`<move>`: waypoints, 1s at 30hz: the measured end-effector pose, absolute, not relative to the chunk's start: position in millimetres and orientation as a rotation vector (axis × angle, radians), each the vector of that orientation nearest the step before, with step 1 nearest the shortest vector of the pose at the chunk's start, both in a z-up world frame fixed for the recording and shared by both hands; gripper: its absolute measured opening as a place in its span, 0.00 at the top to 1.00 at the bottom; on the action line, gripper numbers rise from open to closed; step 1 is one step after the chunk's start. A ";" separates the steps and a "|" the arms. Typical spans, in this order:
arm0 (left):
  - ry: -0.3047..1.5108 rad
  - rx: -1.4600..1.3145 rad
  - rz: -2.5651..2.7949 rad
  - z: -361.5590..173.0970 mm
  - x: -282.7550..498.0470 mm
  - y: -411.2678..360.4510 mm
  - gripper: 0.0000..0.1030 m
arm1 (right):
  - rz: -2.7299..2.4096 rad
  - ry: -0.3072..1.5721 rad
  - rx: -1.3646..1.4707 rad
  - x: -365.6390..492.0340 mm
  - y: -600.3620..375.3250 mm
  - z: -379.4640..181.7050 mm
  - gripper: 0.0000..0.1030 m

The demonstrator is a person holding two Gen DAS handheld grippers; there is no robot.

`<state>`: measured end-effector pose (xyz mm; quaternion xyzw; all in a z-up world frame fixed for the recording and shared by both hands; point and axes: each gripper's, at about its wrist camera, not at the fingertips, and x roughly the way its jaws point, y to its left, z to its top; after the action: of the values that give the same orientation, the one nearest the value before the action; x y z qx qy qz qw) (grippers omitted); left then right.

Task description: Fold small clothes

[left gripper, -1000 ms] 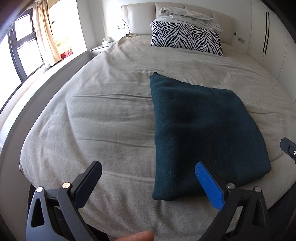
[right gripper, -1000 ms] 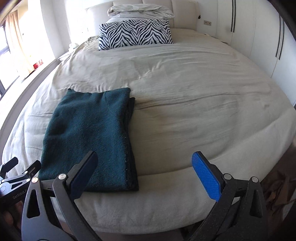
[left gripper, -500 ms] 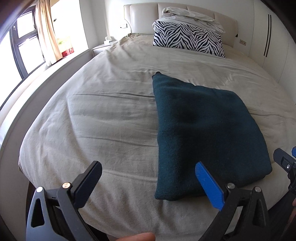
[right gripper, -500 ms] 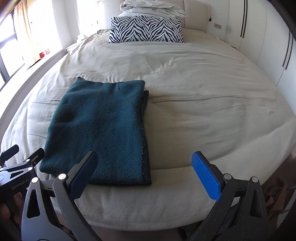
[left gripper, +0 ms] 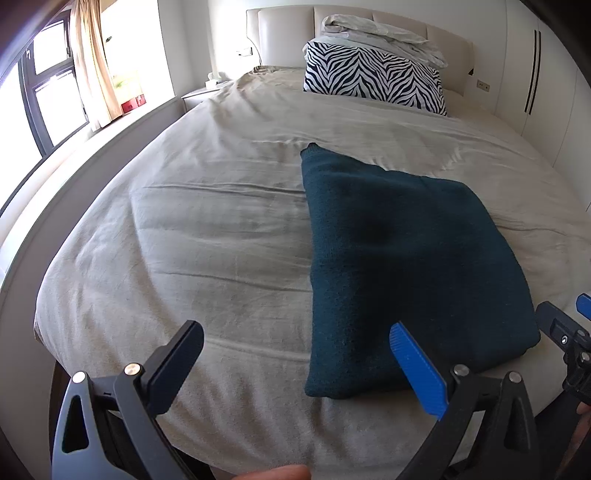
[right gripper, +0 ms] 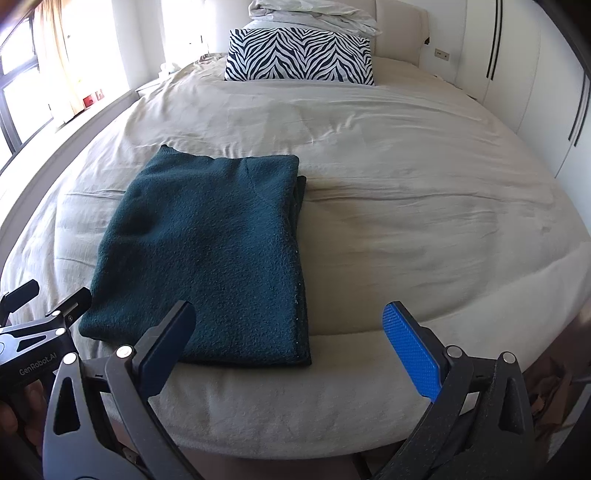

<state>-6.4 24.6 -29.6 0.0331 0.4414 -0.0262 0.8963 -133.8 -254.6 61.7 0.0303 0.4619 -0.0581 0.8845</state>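
A dark teal fleece garment point(left gripper: 399, 254) lies folded into a flat rectangle on the beige bed cover point(left gripper: 221, 229), near the foot edge. It also shows in the right wrist view point(right gripper: 210, 251). My left gripper point(left gripper: 295, 365) is open and empty, held above the bed's foot edge, just left of the garment's near corner. My right gripper point(right gripper: 291, 343) is open and empty, held at the garment's near right corner. Each gripper shows at the edge of the other's view, the right one point(left gripper: 569, 332) and the left one point(right gripper: 37, 325).
A zebra-print pillow point(left gripper: 373, 81) and a crumpled white duvet point(left gripper: 380, 31) lie at the headboard. A window with a curtain point(left gripper: 88, 62) is on the left. White wardrobe doors point(right gripper: 517, 74) stand on the right. The beige cover point(right gripper: 424, 192) stretches right of the garment.
Both grippers have risen and tilted a little, so the bed and garment sit lower and closer in view. The garment has not moved. Both stay open.
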 end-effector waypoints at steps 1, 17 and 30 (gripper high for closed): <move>0.916 0.068 -0.055 -29.7 -6.4 24.6 0.00 | -0.121 0.962 0.062 -133.9 -254.2 61.5 0.00; 0.914 0.065 -0.053 -30.3 -6.7 23.3 0.00 | -0.117 0.972 0.057 -132.6 -253.2 57.9 0.00; 0.917 0.061 -0.055 -31.1 -6.9 23.7 0.00 | -0.115 0.974 0.058 -132.3 -252.5 56.6 0.00</move>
<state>-6.9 23.7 -31.1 0.0295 0.4423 -0.0267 0.8960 -132.3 -252.5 56.6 0.0280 0.4677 -0.0553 0.8817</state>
